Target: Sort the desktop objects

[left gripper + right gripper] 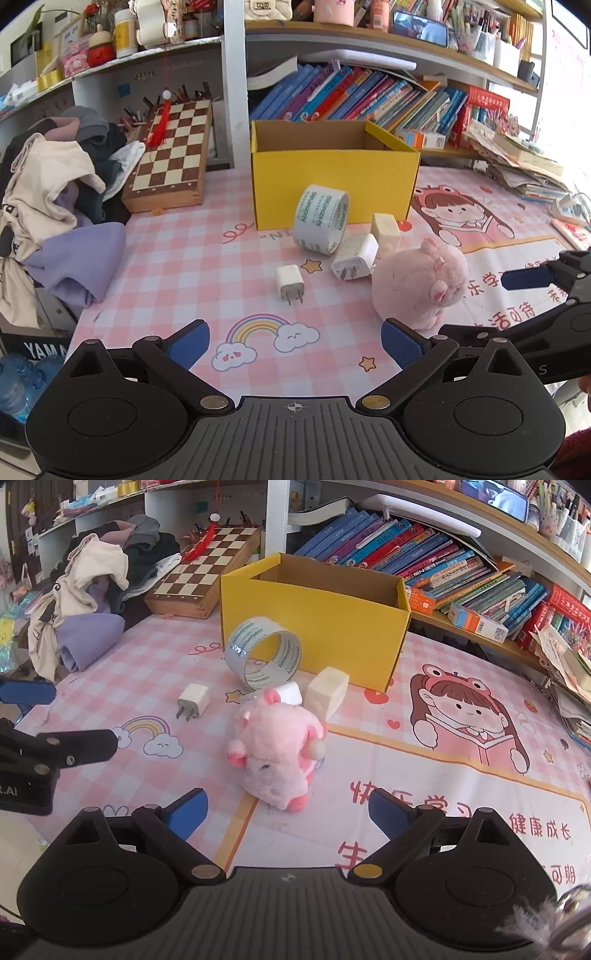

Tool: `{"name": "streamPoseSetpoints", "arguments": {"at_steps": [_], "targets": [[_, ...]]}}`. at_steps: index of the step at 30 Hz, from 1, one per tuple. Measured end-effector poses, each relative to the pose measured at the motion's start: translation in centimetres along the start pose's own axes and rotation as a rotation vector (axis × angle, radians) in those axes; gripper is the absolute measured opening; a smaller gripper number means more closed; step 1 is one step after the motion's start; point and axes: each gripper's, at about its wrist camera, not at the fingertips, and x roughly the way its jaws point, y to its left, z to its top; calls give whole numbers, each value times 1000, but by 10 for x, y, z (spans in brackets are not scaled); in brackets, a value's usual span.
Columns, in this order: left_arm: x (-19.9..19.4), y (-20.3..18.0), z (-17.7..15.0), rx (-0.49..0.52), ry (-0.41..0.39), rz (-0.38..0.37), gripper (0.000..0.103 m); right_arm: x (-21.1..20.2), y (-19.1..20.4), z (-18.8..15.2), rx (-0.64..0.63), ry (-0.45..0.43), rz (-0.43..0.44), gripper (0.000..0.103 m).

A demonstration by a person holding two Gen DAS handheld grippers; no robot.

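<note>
An open yellow cardboard box [332, 184] [314, 627] stands at the back of the pink checked desk mat. In front of it a tape roll [320, 223] [264, 653] stands on edge. Near it lie a small white plug [290, 283] [192, 701], a larger white charger [354, 258] [291, 694], a cream block [385, 229] [327, 694] and a pink plush pig [417, 284] [277, 753]. My left gripper [295, 341] is open and empty, short of the small plug. My right gripper [286, 810] is open and empty, just short of the pig.
A folded chessboard [170, 155] [210, 572] and a pile of clothes [55, 206] [92, 602] lie at the left. Shelves of books [369, 96] [424, 561] stand behind the box. Stacked papers [524, 166] lie at the right edge.
</note>
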Motion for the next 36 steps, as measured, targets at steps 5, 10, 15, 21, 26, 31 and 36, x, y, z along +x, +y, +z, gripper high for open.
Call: {"name": "streamPoseSetpoints", "arguments": {"at_steps": [5,10,15,21,26,31,36], "targets": [[8,4,1,-24,27,-22,101,6,-1,4,-13,11,3,91],[18,1,1,-20,68,-24,101,12,-5,9,-13,16,4,87],[25,3,4,-37,84,-8,101,18,-7,16,-22,14,23,87],[32,5,6,-42,103,5,101,29,-7,26,-37,18,51,86],[36,8,10,-53,108,15,101,39,-5,34,-62,38,91,61],[43,10,12,-69,113,17,101,42,-5,39,-86,39,121,53],[52,6,16,-60,101,18,99,36,-13,45,-86,25,143,51]]}}
